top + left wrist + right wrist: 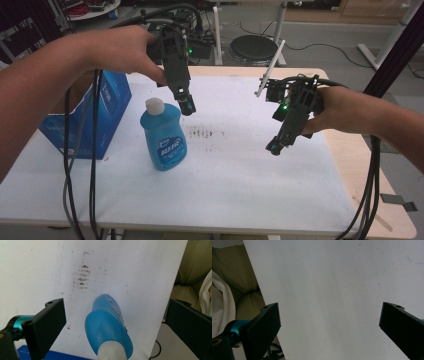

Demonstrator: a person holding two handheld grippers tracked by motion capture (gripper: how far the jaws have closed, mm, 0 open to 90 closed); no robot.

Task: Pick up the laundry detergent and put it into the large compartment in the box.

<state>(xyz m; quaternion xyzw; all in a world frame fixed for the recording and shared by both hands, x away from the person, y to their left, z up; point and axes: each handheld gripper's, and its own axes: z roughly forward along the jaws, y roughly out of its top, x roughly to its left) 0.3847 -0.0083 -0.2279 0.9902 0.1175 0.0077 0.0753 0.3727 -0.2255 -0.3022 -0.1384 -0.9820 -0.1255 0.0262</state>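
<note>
The blue bottle (164, 137) stands upright on the white table (240, 185), white cap (154, 105) on top, and everything gets placed off it. Just above and a touch to its right hangs the left gripper (187, 106), tipped steeply down, the person's left hand (125, 50) wrapped over its body and the forearm sweeping in from the lower left. In the left gripper view its jaws are spread wide, clutching nothing, with the bottle (108, 327) sitting between them below and its cap (111, 353) nearest the camera. Well off to the bottle's right, the right gripper (274, 146) hovers over bare table, angled down and toward the bottle, right hand (332, 112) gripping from behind. The right gripper view shows those jaws wide apart too, empty, plain white table (332, 290) between them. Just behind the bottle to its left sits a blue box (107, 107), cables (92, 165) draped in front of it
</note>
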